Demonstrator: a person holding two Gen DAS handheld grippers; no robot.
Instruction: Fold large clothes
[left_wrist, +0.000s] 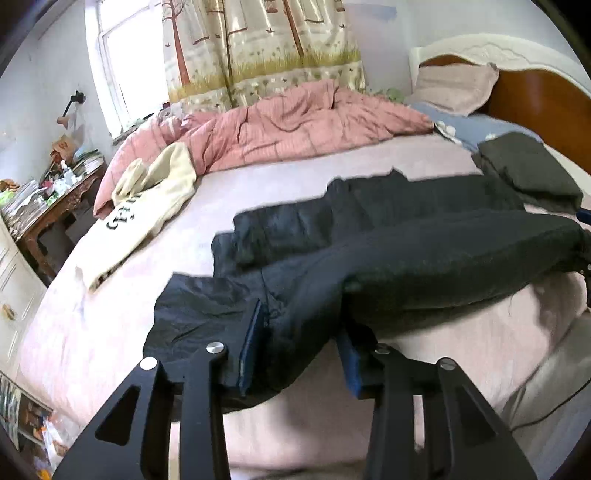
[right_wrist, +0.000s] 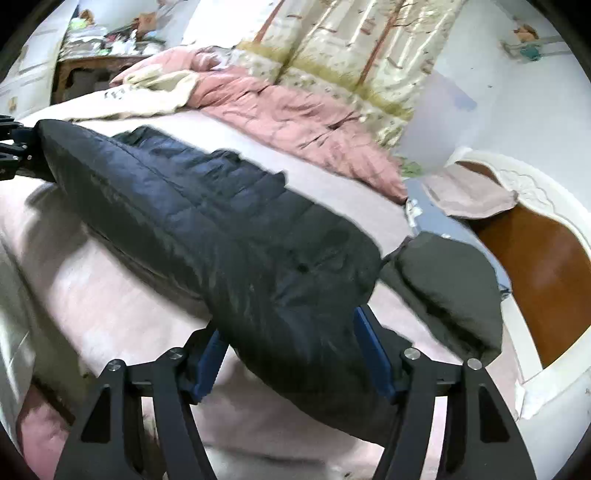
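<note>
A dark navy quilted jacket (left_wrist: 424, 254) lies across the pink bed sheet (left_wrist: 110, 325), with its near edge raised off the bed between my two grippers. In the left wrist view my left gripper (left_wrist: 301, 332) is shut on the jacket's thin left end, and fabric drapes over the left blue pad (left_wrist: 251, 347). My right gripper (right_wrist: 288, 332) is shut on the thick padded right end of the jacket (right_wrist: 229, 229), which fills the gap between its blue pads (right_wrist: 373, 350). The left gripper (right_wrist: 14, 151) shows at the far left edge of the right wrist view.
A folded dark grey garment (left_wrist: 528, 166) lies at the right near the wooden headboard (right_wrist: 543, 266) and a pillow (left_wrist: 454, 86). A pink quilt (left_wrist: 295, 122) is bunched at the far side, with a cream sweatshirt (left_wrist: 147, 206) beside it. A cluttered desk (left_wrist: 55, 192) stands at the left.
</note>
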